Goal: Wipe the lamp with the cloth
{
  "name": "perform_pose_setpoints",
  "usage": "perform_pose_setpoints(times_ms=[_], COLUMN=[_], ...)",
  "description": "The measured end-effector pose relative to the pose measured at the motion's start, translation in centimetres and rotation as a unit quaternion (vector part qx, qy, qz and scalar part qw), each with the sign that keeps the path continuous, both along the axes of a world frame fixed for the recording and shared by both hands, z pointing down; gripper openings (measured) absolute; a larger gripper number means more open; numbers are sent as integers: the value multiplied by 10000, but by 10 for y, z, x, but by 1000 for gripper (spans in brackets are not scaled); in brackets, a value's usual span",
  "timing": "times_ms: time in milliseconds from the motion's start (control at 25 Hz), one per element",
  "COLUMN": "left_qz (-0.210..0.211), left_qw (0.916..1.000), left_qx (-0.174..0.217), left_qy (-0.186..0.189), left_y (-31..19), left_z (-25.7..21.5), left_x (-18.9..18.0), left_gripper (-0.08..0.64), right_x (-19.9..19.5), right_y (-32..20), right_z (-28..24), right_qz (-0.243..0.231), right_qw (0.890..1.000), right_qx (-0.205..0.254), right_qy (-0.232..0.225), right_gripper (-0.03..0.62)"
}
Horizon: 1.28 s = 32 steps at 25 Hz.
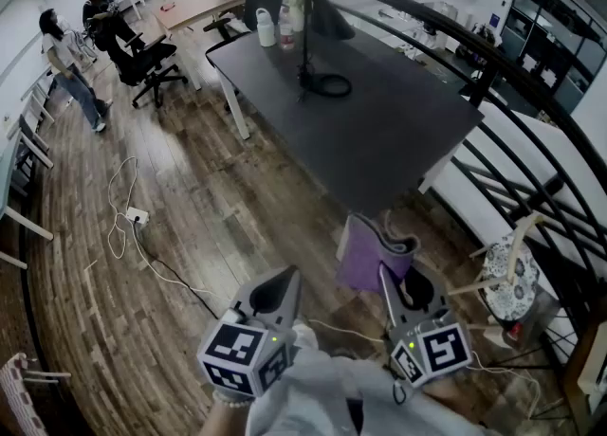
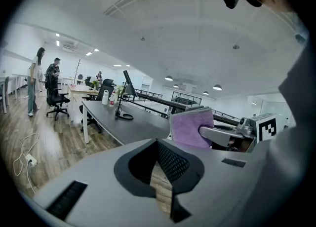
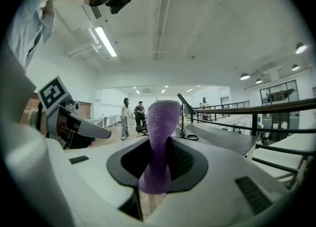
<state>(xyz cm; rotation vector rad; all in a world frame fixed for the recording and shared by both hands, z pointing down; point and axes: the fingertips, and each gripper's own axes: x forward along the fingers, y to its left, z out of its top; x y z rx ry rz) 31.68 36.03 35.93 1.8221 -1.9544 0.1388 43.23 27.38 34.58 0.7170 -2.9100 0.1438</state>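
A black desk lamp (image 1: 305, 45) stands at the far end of the dark table (image 1: 379, 140), with its round base and coiled cord around it. It also shows small in the left gripper view as the lamp (image 2: 120, 107) and in the right gripper view as the lamp (image 3: 186, 105). My right gripper (image 1: 389, 268) is shut on a purple cloth (image 1: 365, 256), which sticks up between its jaws, short of the table's near corner. The cloth (image 3: 160, 137) fills the jaw gap; the cloth (image 2: 191, 127) shows from the side. My left gripper (image 1: 287, 278) hovers beside it over the floor, shut and holding nothing.
Bottles (image 1: 266, 27) stand at the table's far end. A black railing (image 1: 493, 74) runs along the right, with a patterned stool (image 1: 512, 282) below it. An office chair (image 1: 152, 60) and two people are far left. A power strip and cable (image 1: 136, 216) lie on the wooden floor.
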Motion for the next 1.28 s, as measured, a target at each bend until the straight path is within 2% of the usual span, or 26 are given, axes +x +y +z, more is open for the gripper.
perform_pose_setpoints(times_ms=[520,760,960,1280], left_qz=[222,230,196,65], left_qw=[9997,9997,9998,10000], left_qx=[35,-7,36,11], left_qy=[-16,64,-26,41], left_y=[-29,-27,-22,-10], left_z=[-9,-10,-9,-2], left_x=[-68,-102,-135,-166], left_gripper=[3,3,3,3], right_x=[-68,-97,-126,-160], right_y=[-23,-30,-30,-27], right_z=[-9,-13,-13,-8], right_qz=[157,259,311,246], right_qw=[9999,9996,9994,9996], right_qx=[9,71,126,164], right_qy=[-16,-37,-41,34], right_gripper=[87,89,89,89])
